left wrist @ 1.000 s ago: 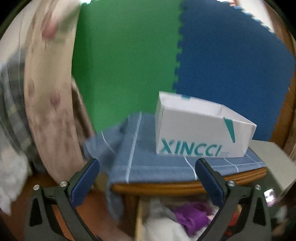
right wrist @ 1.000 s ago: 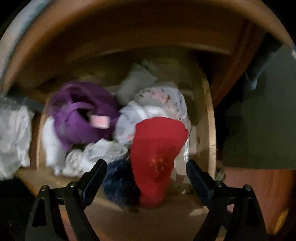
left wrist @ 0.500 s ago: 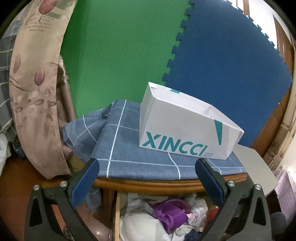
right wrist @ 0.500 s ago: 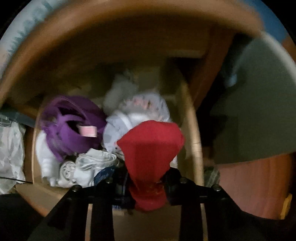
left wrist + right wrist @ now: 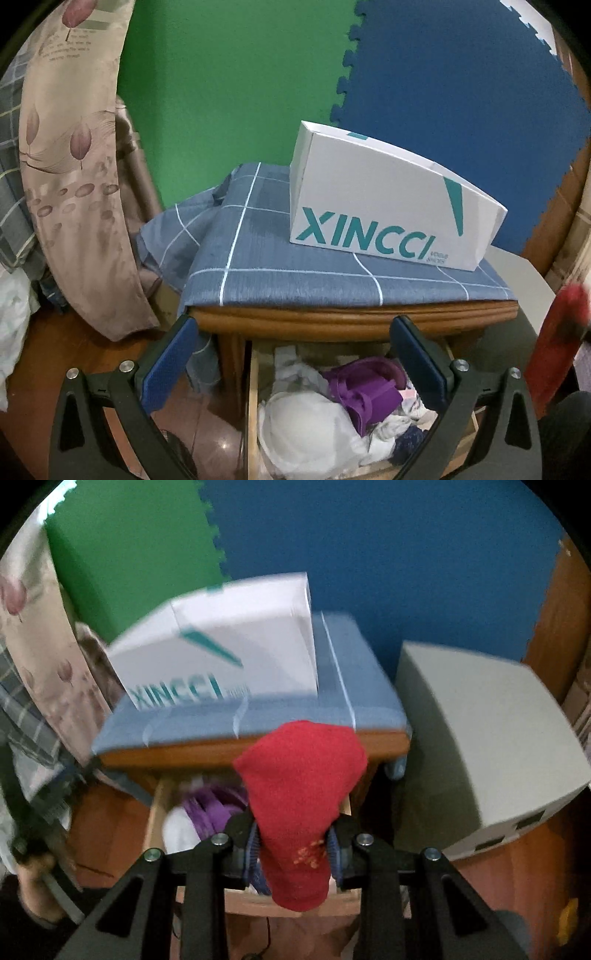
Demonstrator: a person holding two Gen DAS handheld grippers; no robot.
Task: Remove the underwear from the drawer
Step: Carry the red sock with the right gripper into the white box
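My right gripper (image 5: 293,853) is shut on red underwear (image 5: 301,794), which hangs well above the open wooden drawer (image 5: 155,812). The same red underwear (image 5: 557,332) shows blurred at the right edge of the left wrist view. Purple underwear (image 5: 364,384), a white garment (image 5: 310,424) and other pale and dark pieces lie in the drawer (image 5: 253,406). My left gripper (image 5: 291,369) stands open above the drawer's front left corner, nothing between its fingers.
A white XINCCI shoebox (image 5: 388,206) sits on a blue checked cloth (image 5: 266,266) covering the wooden nightstand (image 5: 332,321). A patterned pillow (image 5: 74,166) leans at the left. A grey box (image 5: 480,731) stands right of the nightstand. Green and blue foam mats line the wall.
My right gripper shut on the red underwear and lifted it up out of the drawer. The left gripper tilted down a little, showing more of the drawer.
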